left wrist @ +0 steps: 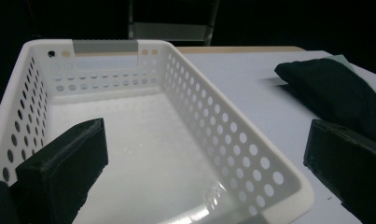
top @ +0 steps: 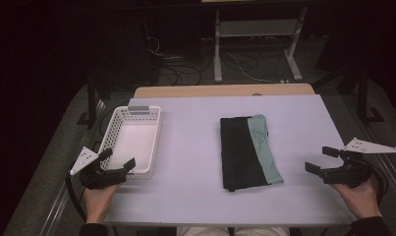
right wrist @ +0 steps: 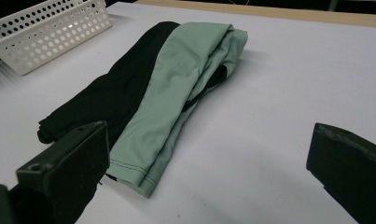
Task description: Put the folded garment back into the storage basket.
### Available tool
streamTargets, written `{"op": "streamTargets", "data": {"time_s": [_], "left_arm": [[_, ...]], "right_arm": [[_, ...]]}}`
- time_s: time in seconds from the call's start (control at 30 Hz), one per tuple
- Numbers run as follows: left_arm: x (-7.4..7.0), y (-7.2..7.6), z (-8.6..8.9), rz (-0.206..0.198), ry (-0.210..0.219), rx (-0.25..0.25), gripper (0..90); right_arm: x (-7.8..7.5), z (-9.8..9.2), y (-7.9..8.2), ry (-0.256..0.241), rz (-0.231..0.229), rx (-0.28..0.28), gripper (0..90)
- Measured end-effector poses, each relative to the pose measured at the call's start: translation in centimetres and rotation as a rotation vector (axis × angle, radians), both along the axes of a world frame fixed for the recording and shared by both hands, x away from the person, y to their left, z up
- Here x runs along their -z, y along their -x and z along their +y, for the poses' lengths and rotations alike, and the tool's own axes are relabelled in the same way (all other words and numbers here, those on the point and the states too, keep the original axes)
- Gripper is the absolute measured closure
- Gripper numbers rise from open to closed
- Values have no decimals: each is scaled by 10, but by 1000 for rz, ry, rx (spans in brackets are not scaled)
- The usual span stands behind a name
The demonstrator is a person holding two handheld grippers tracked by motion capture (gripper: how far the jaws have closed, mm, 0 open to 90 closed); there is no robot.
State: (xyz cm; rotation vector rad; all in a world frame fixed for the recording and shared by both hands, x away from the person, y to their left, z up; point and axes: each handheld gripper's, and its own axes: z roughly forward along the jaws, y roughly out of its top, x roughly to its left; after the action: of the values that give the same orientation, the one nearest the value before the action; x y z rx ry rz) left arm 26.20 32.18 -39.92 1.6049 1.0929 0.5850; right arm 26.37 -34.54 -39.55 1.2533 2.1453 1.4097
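Left hand: comes in from the near edge, wrapped around its tool from behind.
Left gripper: jaws spread wide, nothing between them, pointing forward and slightly inward.
Right hand: low at the near right corner, gripping from behind.
Right gripper: jaws apart and empty, aimed inward to the left.

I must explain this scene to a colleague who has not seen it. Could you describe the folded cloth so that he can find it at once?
Start from the pale table that the person sits at. The folded cloth lies flat on it, right of the middle, apart from the white perforated basket at the left. It is the only soft thing there: black, with a sage-green band along its right side.
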Motion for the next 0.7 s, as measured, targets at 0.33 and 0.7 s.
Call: {"op": "streamTargets", "data": {"time_s": [0.33,0.7], "left_arm": [[-17,-7,-11,-8,-21,24,0],[-33,-14,-20,-12,-20,45,0]], "right_arm": [[-14,1,-3,-10,16,-17,0],[-27,6,-7,0,20,-32,0]]}}
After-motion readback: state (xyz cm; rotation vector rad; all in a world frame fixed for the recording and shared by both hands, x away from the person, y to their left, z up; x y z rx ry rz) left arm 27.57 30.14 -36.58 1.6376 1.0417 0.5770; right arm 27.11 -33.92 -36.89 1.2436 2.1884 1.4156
